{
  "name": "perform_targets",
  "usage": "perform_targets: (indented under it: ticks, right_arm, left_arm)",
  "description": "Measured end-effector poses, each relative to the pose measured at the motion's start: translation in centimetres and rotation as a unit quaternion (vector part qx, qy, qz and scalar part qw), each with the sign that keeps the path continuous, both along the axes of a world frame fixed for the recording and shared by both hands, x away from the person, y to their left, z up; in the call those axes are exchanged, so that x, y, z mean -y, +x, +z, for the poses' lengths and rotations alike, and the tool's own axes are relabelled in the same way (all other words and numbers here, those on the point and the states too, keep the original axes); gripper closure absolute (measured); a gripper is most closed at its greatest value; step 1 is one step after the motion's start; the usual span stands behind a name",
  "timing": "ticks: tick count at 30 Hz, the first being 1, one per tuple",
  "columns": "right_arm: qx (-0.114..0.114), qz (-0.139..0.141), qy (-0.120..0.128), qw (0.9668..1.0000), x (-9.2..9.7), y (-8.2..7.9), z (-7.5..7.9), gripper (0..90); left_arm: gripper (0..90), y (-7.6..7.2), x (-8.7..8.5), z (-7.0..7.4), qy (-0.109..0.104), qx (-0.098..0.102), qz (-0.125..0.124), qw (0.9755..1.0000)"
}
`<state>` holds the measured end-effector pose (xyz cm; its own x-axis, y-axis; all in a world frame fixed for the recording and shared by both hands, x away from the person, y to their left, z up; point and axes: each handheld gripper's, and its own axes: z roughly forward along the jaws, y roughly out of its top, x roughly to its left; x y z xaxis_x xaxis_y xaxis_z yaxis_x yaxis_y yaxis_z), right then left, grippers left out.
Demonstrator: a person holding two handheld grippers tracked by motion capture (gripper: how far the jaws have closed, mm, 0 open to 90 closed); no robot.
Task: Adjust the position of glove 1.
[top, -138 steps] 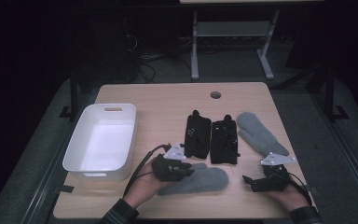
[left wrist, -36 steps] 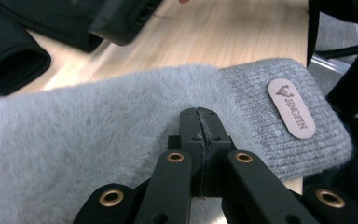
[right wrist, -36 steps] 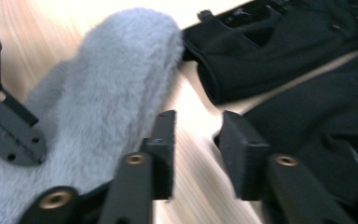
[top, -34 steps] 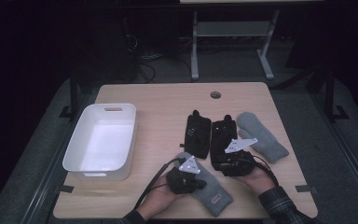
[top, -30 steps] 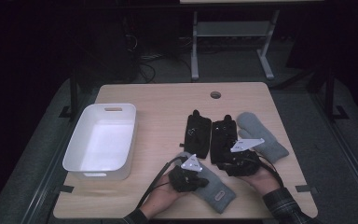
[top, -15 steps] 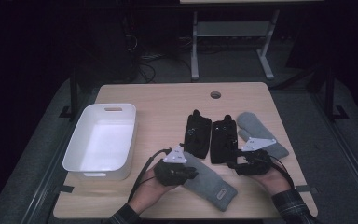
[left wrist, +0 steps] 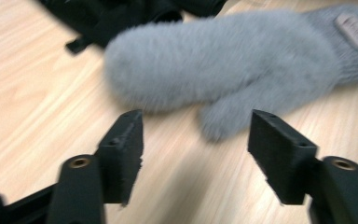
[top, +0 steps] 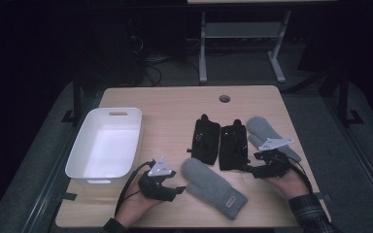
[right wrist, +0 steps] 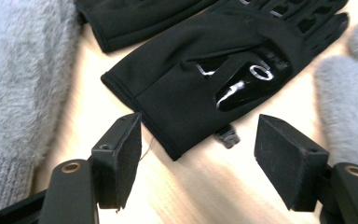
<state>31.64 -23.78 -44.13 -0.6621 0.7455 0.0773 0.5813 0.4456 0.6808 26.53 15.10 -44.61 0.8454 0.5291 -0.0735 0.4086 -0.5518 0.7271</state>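
near grey mitten [top: 212, 187]: flat on table [top: 175, 104], front centre, cuff patch unreadable | left gripper [top: 177, 190]: jaws just opened, empty, beside its thumb | right gripper [top: 250, 171]: jaws widening, empty, at cuff of black glove [top: 233, 144], pale lettering illegible | white bin [top: 105, 144] left

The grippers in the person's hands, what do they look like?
Both the left gripper and the right gripper are black, with two blocky black jaws, a grey three-cornered plate on top and a trailing black cable. A plaid sleeve covers the right forearm.

Two grey mittens [top: 212, 187] [top: 267, 136], two black gloves [top: 205, 141] [top: 234, 144], one white bin [top: 106, 145].
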Motion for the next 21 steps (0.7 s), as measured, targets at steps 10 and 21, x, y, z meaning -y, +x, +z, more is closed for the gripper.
perform_targets:
  ticks: [10,21]
  right_arm:
    - [0.033,-0.036,0.0,0.9988,2.0,1.4,1.4,39.1]
    - [0.037,-0.098,-0.006,0.9945,5.0,4.3,0.9,37.9]
  left_arm:
    - [18.3,-1.3,-2.2,-1.5,0.022,0.015,0.014,0.9996]
    - [12.8,-1.1,-2.4,-2.7,0.039,0.019,0.001,0.9991]
